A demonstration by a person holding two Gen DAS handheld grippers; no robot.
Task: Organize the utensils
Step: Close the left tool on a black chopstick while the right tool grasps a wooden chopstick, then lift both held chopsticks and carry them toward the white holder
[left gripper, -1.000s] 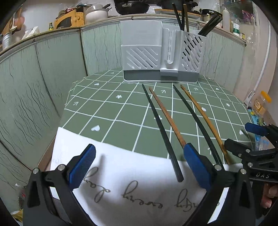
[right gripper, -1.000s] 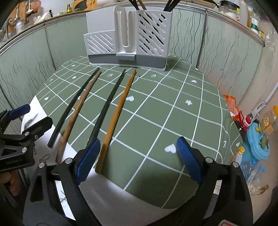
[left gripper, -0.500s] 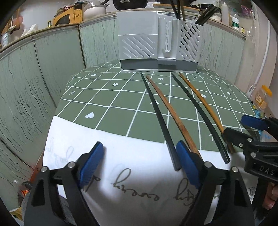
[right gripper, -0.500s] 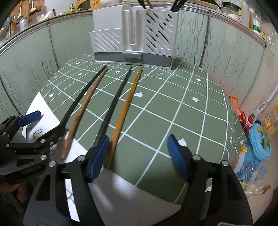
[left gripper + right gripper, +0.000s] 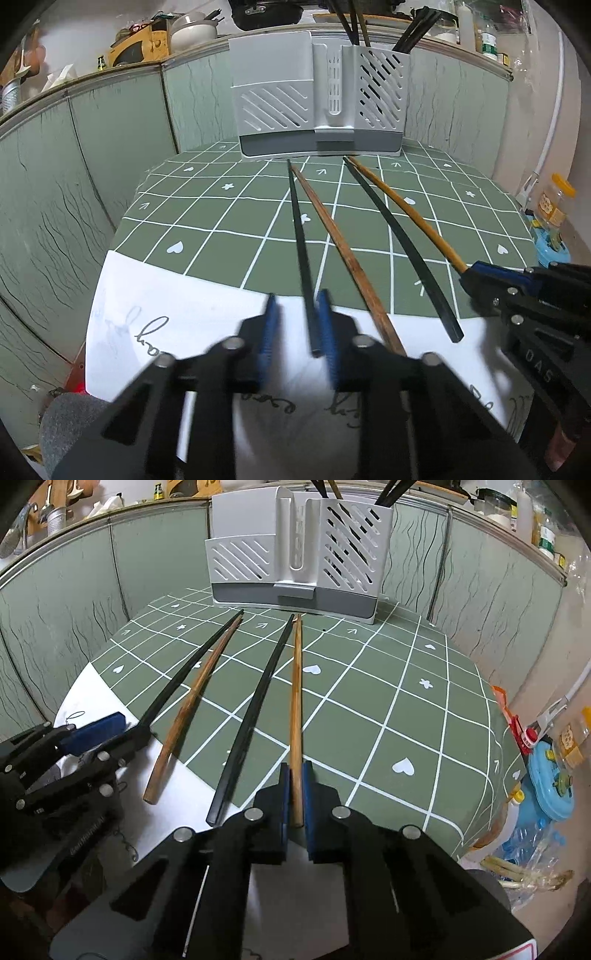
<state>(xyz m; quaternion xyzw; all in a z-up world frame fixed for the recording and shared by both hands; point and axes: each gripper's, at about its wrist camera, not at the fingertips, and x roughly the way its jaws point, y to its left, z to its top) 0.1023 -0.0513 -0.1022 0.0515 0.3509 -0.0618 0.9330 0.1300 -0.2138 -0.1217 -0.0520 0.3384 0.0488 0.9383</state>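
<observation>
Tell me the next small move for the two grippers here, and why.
Probably finish closing the left gripper on the leftmost black chopstick; its pads still show a gap on one side. The right gripper already looks clamped on the light wooden chopstick. Then lift both toward the utensil holder.

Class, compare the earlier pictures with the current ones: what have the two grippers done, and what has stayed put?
Both grippers narrowed from wide open. The right gripper shut on the light wooden chopstick; the left gripper is closing around the leftmost black chopstick, a gap remaining. All four chopsticks and the grey holder stayed in place.
</observation>
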